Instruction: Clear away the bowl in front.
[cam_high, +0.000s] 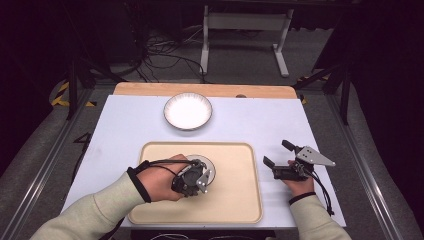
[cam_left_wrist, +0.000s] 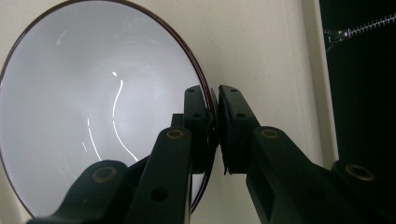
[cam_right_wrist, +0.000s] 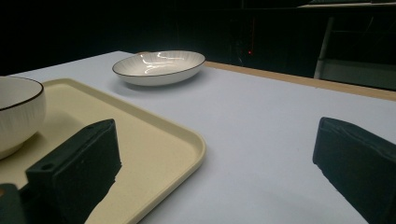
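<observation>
A white bowl (cam_high: 209, 167) with a dark rim stands on the cream tray (cam_high: 235, 200). My left gripper (cam_high: 200, 176) reaches over it from the left. In the left gripper view the bowl (cam_left_wrist: 93, 107) is seen from above, and my left gripper (cam_left_wrist: 215, 100) is shut on its rim, one jaw inside and one outside. My right gripper (cam_high: 275, 152) rests open on the white table, right of the tray, with nothing between its jaws. The right gripper view looks from my right gripper (cam_right_wrist: 219, 135) across the tray (cam_right_wrist: 154, 140) at the bowl (cam_right_wrist: 18, 116).
A shallow white ribbed plate (cam_high: 188, 111) sits on the table beyond the tray, also seen as the plate (cam_right_wrist: 159, 65) in the right gripper view. The white table (cam_high: 260, 125) ends in a wooden strip at the back. A table frame and cables stand on the floor beyond.
</observation>
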